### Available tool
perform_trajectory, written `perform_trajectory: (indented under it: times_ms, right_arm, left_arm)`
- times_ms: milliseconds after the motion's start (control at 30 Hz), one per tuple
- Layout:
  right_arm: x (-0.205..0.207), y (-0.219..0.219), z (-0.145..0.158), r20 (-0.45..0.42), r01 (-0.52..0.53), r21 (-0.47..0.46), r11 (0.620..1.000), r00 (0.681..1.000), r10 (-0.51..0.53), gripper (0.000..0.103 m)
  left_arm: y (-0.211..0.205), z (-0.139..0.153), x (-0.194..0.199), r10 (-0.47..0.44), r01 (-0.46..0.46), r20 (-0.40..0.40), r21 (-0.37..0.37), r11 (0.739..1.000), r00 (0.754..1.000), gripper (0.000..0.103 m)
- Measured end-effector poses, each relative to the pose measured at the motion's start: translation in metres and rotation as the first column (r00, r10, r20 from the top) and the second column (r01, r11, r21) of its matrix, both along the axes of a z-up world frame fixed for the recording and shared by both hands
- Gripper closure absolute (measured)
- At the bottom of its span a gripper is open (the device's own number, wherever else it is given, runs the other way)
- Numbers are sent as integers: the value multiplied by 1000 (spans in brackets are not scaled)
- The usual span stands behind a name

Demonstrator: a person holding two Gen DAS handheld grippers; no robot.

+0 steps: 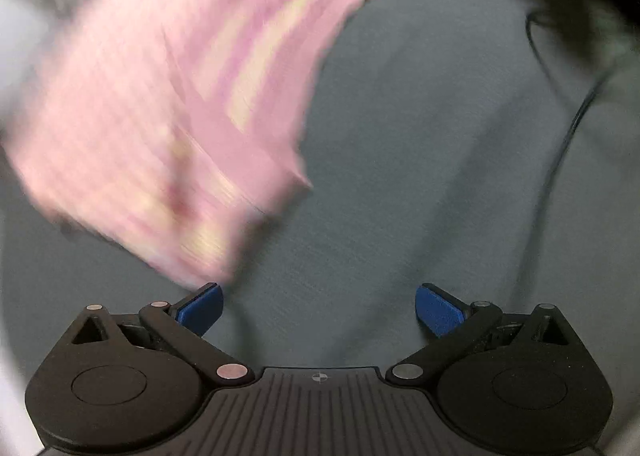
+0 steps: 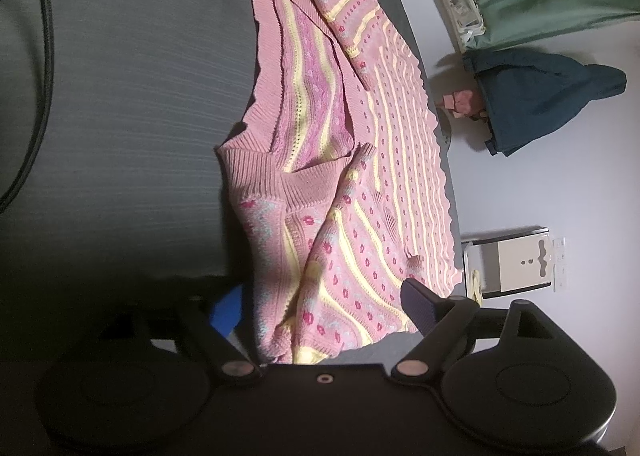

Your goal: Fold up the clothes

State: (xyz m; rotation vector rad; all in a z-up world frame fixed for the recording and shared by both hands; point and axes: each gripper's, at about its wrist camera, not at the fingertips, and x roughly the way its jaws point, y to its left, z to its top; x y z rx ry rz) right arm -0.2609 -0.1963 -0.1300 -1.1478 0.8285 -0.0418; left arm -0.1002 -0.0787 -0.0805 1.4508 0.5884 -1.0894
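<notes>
Pink knit sweater (image 2: 340,160) rumpled on grey surface (image 2: 132,104), long axis running away from right hand-held gripper (image 2: 326,308), released, astride near end; left hand-held gripper (image 1: 320,310) released, sweater up-left

Left claw (image 1: 319,310): jaws spread wide, blue pads (image 1: 436,310) well apart, nothing between them. Right claw (image 2: 322,310): jaws likewise spread wide; the left pad (image 2: 226,314) lies in shadow, the right pad (image 2: 418,306) is lit. Both claws point forward, their black linkage arms splayed outward.
</notes>
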Motion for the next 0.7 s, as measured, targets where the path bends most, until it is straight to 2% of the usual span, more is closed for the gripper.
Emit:
perform_trajectory:
  times_ms: [33,67,133,167,233,333,433,533,567,633,700]
  right_arm:
    - [0,-1,0,0,-1,3,1000,1000,1,21]
    - [-1,-1,1,-1,-3,1,1000,1000,3,21]
    - [-2,-1,2,-5,-10,-5,1000,1000,10,21]
    - [-3,-1,2,-6,-12,-9,1000,1000,12,21]
    - [-4,-2,2,-4,-16,-6,1000,1000,16,21]
    - [-1,-2,4,4,-18,18,1000,1000,18,21]
    - [2,-1,6,11,-21,43,999,1000,21,21]
    - [8,0,6,32,-27,51,998,999,25,21]
    - [10,-1,7,35,-23,57,998,999,21,21]
    - [12,-3,6,34,-18,44,999,999,17,20]
    - [12,-6,2,11,-12,3,1000,1000,12,20]
  left_arm:
    - [2,-1,-8,-65,67,137,-9,998,988,0]
    - [2,-5,-12,-113,116,229,-2,993,967,0]
    - [2,-16,-16,-184,184,343,35,982,921,0]
    - [2,-21,-16,-212,204,363,62,977,907,0]
    - [4,-32,-14,-257,227,364,123,966,895,0]
    - [16,-41,-17,-353,302,442,184,936,825,0]
    - [9,-47,-26,-427,365,460,222,904,779,0]
    - [11,-60,-24,-437,380,497,217,899,750,0]
    - [5,-63,-15,-431,377,505,211,902,748,0]
    - [-11,-70,8,-399,352,518,190,916,757,0]
    - [-15,-74,12,-360,319,534,170,932,765,0]
